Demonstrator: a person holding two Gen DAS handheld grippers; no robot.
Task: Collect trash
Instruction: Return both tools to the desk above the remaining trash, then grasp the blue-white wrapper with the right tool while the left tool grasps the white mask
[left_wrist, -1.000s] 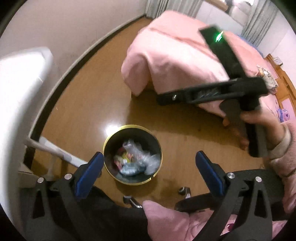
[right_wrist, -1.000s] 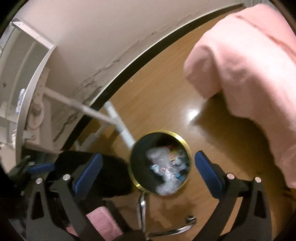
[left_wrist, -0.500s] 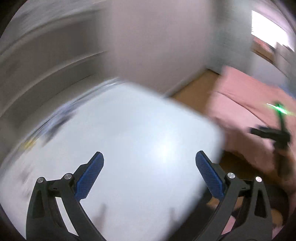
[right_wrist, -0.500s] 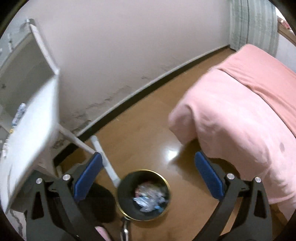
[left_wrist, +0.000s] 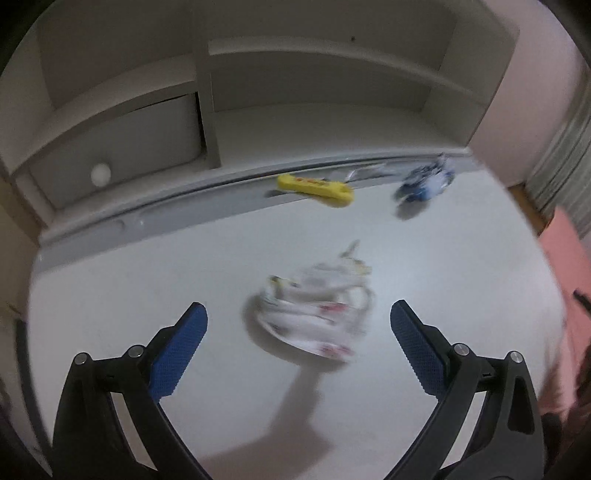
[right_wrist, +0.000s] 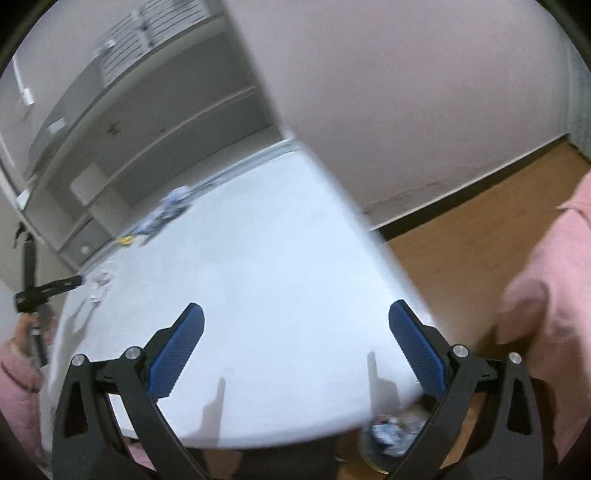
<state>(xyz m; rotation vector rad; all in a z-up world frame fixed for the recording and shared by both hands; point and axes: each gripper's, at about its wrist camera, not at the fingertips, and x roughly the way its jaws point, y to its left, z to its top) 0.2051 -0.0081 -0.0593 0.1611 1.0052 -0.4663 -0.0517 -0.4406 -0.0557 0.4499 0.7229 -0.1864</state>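
Observation:
A crumpled white wrapper (left_wrist: 317, 310) with red and yellow print lies on the white desk (left_wrist: 443, 266), just ahead of my left gripper (left_wrist: 298, 334), which is open and empty above the desktop. A blue and white crumpled wrapper (left_wrist: 424, 182) and a yellow object (left_wrist: 314, 184) lie at the desk's back edge. My right gripper (right_wrist: 295, 336) is open and empty over the desk's near right part. The blue wrapper (right_wrist: 168, 208) and white wrapper (right_wrist: 99, 284) show far left there. The trash bin (right_wrist: 391, 439) with wrappers peeks out below the desk edge.
White shelves and a drawer with a round knob (left_wrist: 99, 173) stand behind the desk. A pink bed (right_wrist: 554, 280) is at the right across the wooden floor (right_wrist: 461, 243). The left gripper device (right_wrist: 40, 291) shows at the far left of the right wrist view.
Both grippers swung up from over the trash bin on the floor to the white desk. The left one now faces the white wrapper. Both stayed open.

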